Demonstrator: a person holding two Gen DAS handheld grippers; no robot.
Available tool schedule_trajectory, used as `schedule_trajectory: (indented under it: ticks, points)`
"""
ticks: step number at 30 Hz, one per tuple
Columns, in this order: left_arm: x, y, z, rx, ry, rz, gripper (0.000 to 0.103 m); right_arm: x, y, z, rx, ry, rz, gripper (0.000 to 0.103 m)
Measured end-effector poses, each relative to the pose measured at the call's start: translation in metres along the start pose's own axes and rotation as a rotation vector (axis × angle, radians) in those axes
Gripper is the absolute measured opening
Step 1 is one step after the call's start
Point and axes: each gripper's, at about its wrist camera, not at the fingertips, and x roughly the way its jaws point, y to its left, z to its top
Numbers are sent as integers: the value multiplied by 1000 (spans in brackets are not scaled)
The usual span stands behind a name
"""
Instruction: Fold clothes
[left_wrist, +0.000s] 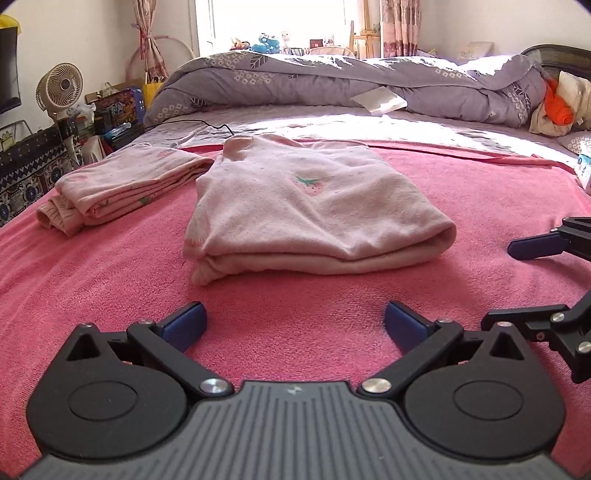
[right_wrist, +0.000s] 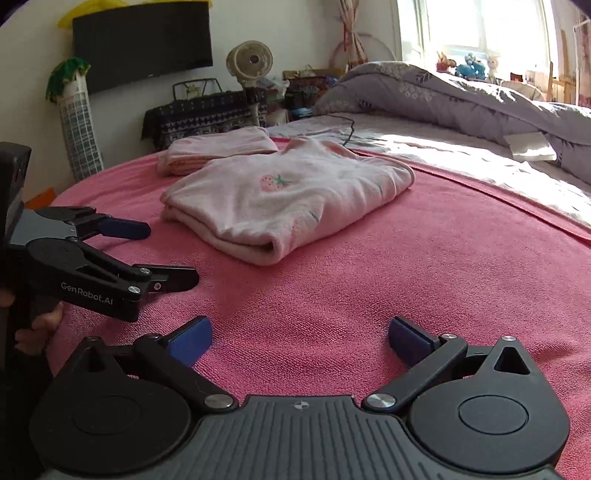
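Both my left tool (left_wrist: 293, 325) and right tool (right_wrist: 300, 338) gape wide, holding nothing. The folded pink top (left_wrist: 314, 206) lies mid-frame on the bed (left_wrist: 110, 295). A careless nudge could undo its loose folded edge.

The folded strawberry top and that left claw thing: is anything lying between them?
Nothing: only bare pink blanket separates the left gripper from the folded top, seen in the left wrist view.

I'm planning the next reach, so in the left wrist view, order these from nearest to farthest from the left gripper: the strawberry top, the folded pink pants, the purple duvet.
From the left gripper:
1. Strawberry top, straight ahead.
2. Folded pink pants, farther back, left.
3. Purple duvet, across the far bed.
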Motion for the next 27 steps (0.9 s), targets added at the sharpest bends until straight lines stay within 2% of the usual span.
schedule_trajectory:
  ticks: [8,18,27]
  points:
    - [2,4,-1,-28,-17,-25,103,0,-1,-1,8,-5,5,103]
    - [20,3,28,27,146,-37,103,0,-2,-1,11,-5,7,103]
    - [22,1,25,-4,125,-26,103,-1,-2,-1,13,-6,7,103]
